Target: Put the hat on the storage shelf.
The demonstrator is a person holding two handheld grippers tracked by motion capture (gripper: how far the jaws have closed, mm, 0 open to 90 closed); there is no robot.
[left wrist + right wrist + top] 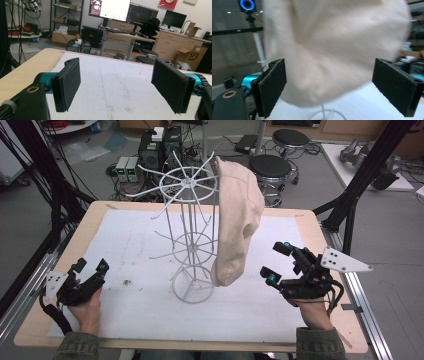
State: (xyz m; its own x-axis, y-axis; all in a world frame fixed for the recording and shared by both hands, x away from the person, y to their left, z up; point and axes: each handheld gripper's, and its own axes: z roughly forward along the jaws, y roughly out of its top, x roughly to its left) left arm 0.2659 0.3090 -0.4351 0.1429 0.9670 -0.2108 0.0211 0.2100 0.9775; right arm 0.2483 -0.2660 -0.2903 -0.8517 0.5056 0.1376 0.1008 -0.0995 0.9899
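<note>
Workshop clutter of stools, cables and power boxes rings a wooden tabletop covered by a white sheet, and at its middle stands a white wire rack with spoked rings at top, middle and base. A cream knitted hat hangs from one of the top prongs on the rack's right side, drooping down almost to the base ring, its lower end bulging and loose. The right gripper sits just beside that lower end with its jaws spread wide; in the right gripper view the hat hangs between and beyond the two pads, not yet touched. The left gripper rests well apart at the left of the sheet, jaws likewise spread with nothing between them, looking over bare sheet. The hat looks light, soft and floppy, so it should crush easily and sag from wherever it is pinched; a firm hold on a fold of the lower bulge or the edge seems best. Lifting it up and off the prong, rather than pulling sideways, should keep the light rack from tipping.
</note>
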